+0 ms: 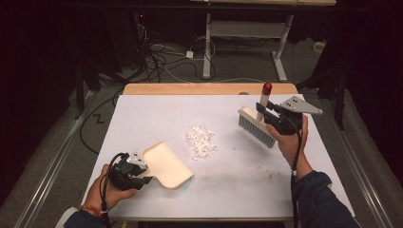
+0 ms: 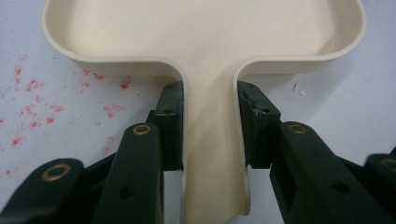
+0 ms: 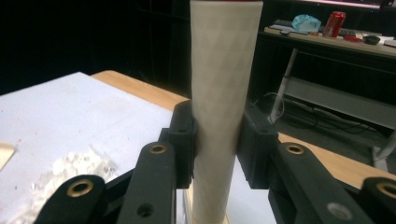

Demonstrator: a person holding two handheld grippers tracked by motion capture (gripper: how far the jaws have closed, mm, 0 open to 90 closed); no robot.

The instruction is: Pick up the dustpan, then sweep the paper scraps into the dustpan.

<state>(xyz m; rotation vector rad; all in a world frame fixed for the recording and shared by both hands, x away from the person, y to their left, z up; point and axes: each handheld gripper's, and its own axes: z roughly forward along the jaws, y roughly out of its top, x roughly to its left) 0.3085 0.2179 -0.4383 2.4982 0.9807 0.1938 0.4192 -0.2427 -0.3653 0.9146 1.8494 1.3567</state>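
Overhead light is brightening the table (image 1: 142,118) evenly; surroundings are sitting dark; shadows are falling soft; near jaws are blurring in both gripper views.

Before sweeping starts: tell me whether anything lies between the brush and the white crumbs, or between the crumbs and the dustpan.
Nothing visible: bare table separates the brush from the crumb pile, and the pile from the dustpan.

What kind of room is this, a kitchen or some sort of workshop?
Probably a lab or recording workspace, not a kitchen: a white-topped work table, loose cables across the floor behind it, and another desk in the dark background holding a keyboard and a drink can.
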